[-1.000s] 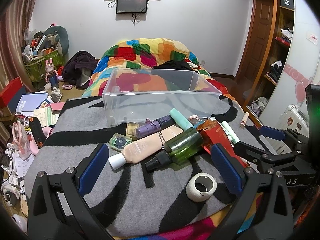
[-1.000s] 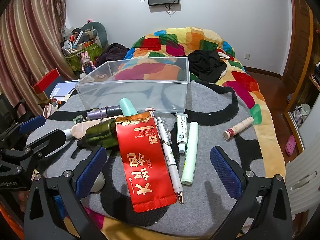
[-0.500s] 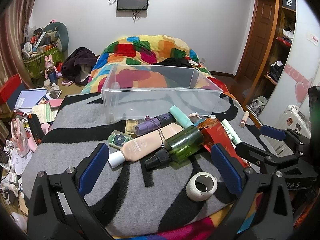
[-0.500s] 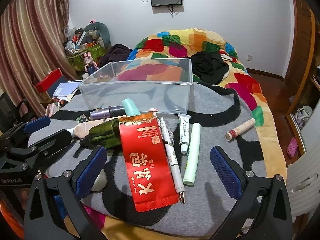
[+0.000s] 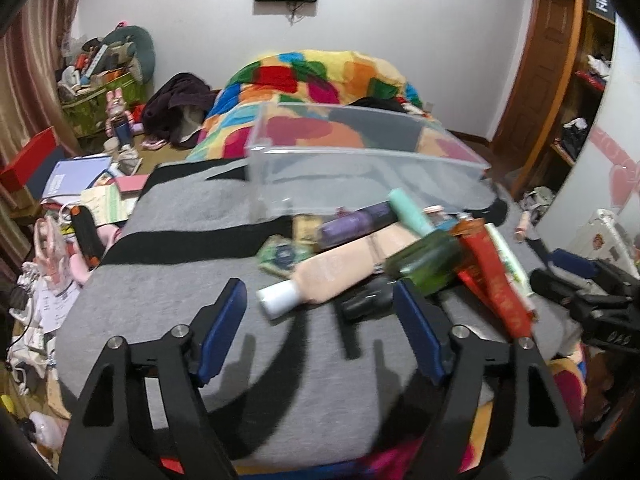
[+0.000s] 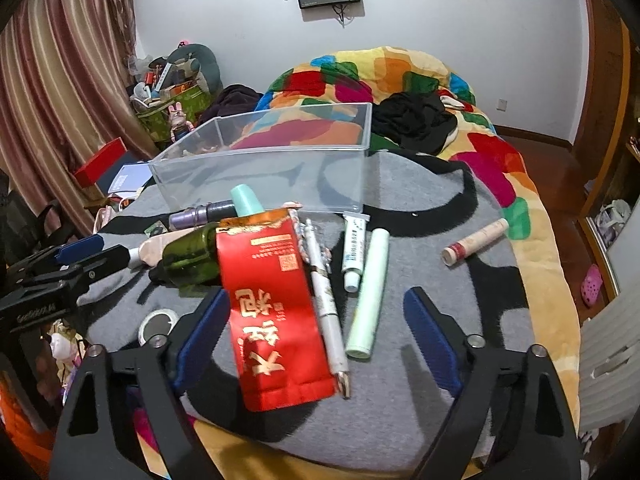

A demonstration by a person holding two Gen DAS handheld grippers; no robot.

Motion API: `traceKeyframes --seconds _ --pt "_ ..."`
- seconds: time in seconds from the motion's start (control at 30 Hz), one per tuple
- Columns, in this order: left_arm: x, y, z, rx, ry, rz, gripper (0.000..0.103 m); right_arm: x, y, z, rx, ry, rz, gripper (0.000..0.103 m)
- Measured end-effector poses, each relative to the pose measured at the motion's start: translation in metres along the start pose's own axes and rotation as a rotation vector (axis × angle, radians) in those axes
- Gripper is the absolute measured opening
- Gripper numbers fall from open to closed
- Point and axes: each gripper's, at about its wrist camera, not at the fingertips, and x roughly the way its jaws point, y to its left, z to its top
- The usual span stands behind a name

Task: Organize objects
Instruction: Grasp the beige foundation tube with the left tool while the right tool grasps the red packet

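Note:
A clear plastic bin (image 5: 360,168) (image 6: 272,168) stands empty on the grey and black blanket (image 5: 192,272). In front of it lies a pile: a peach tube with a white cap (image 5: 324,280), a green bottle (image 5: 424,260) (image 6: 192,252), a purple tube (image 5: 356,224), a mint tube (image 5: 408,212), a red pouch (image 6: 272,300) (image 5: 496,280). A white pen (image 6: 326,300), a small white tube (image 6: 354,248), a pale green tube (image 6: 370,292) and a pink stick (image 6: 476,240) lie to the right. My left gripper (image 5: 320,332) is open, just short of the peach tube. My right gripper (image 6: 316,344) is open over the pouch and pen.
A white tape roll (image 6: 158,322) lies at the blanket's left front edge. A colourful quilt (image 6: 380,80) with black clothes (image 6: 412,118) lies behind the bin. Books and clutter (image 5: 80,184) cover the floor at left. A wooden door and shelves (image 5: 560,80) stand at right.
My left gripper has moved forward and left toward the pile; the tape roll has left its view. My right gripper has moved slightly forward over the pouch. Both stay open.

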Motion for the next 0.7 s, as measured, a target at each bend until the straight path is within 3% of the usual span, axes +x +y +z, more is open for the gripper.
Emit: traceKeyframes --seconds 0.17,0.37,0.53,0.6,0.7 --pt "0.015 0.023 0.004 -0.042 0.044 -0.006 0.071 0.002 0.003 -0.006 -0.024 0.028 0.024 0.075" --pt "0.040 0.025 0.008 -0.058 0.091 -0.072 0.070 0.014 0.021 -0.004 -0.086 0.045 0.055 0.071" --pt "0.050 0.021 0.002 -0.061 0.102 -0.088 0.055 0.030 0.029 0.004 -0.103 0.073 0.052 0.071" --pt "0.048 0.021 0.000 -0.055 0.096 -0.088 0.040 0.035 0.030 0.008 -0.101 0.076 0.054 0.071" --pt "0.044 0.025 -0.004 -0.066 0.086 -0.107 0.037 0.041 0.030 0.014 -0.089 0.075 0.067 0.070"
